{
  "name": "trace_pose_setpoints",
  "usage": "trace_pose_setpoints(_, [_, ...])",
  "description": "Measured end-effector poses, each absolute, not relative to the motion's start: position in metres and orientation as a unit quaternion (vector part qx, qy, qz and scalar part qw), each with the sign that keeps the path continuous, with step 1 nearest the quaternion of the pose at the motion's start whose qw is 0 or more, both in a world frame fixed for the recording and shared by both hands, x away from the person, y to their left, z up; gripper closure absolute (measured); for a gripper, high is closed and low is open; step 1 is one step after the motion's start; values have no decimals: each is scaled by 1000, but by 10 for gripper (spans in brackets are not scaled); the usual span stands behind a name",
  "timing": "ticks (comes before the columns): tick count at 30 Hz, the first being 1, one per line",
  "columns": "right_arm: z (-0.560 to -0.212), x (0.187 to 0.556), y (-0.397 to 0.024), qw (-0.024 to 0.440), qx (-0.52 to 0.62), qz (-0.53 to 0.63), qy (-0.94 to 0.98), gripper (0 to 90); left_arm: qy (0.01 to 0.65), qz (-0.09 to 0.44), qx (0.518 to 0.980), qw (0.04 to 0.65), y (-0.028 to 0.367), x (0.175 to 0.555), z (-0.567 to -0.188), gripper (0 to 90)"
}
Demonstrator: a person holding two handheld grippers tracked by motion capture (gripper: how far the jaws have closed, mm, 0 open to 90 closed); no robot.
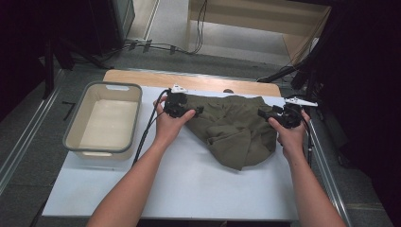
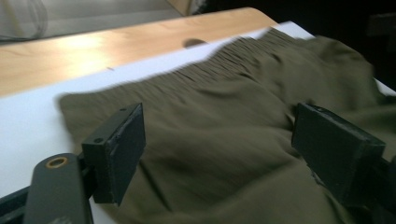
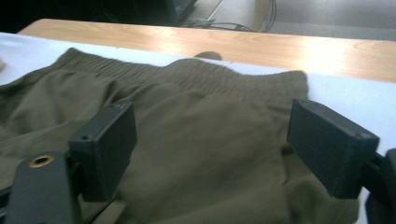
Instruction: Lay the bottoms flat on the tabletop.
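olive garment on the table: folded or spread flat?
Neither neatly: the olive garment lies loosely rumpled on the white table. Its elastic waistband is stretched out along the far edge, but the lower part is bunched and lapped over itself.

Olive-green shorts (image 1: 231, 127) lying crumpled on the white table (image 1: 189, 184) (elastic waistband along the far edge), partly folded over.

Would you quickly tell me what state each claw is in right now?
Left claw: open, jaws apart over the olive shorts, gripping nothing.
Right claw: open, also above the shorts, gripping nothing.
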State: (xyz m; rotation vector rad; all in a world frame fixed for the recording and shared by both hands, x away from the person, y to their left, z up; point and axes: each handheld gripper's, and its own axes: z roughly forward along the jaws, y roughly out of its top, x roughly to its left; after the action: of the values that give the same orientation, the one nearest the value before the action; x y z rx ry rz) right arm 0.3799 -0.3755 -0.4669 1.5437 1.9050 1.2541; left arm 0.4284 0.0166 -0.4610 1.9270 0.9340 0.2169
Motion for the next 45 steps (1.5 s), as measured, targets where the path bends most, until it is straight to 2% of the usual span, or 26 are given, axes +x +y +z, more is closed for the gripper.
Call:
trace_pose_setpoints(7, [-465, 348, -362, 186, 533, 461, 685, 33, 344, 75, 796, 492, 0, 391, -463, 115])
trace_pose_setpoints(15, [-468, 319, -349, 179, 524, 472, 686, 0, 319, 52, 811, 488, -15, 367, -468, 182])
trace_pose_setpoints(22, [-477, 299, -344, 166, 526, 472, 687, 0, 298, 28, 826, 478, -20, 353, -476, 373])
trace_pose_setpoints(27, [-485, 279, -334, 165, 525, 461, 696, 0, 282, 14, 832, 478, -18, 344, -479, 567])
trace_pose_setpoints(29, [-493, 270, -330, 168, 532, 451, 697, 24, 277, 5, 839, 469, -18, 343, -481, 707])
trace_pose_setpoints(32, [-505, 260, -327, 170, 544, 436, 696, 87, 268, 5, 848, 457, -18, 339, -481, 831])
trace_pose_setpoints(35, [-512, 251, -328, 163, 549, 435, 695, 209, 267, 1, 846, 462, -14, 334, -481, 861])
trace_pose_setpoints(38, [-514, 244, -327, 160, 549, 431, 698, 369, 273, -3, 839, 471, -9, 326, -483, 868])
trace_pose_setpoints(43, [-511, 235, -326, 194, 541, 413, 706, 724, 271, 6, 835, 479, 1, 310, -484, 871])
trace_pose_setpoints(45, [-509, 232, -329, 198, 540, 415, 705, 822, 270, 8, 834, 480, 7, 304, -485, 872])
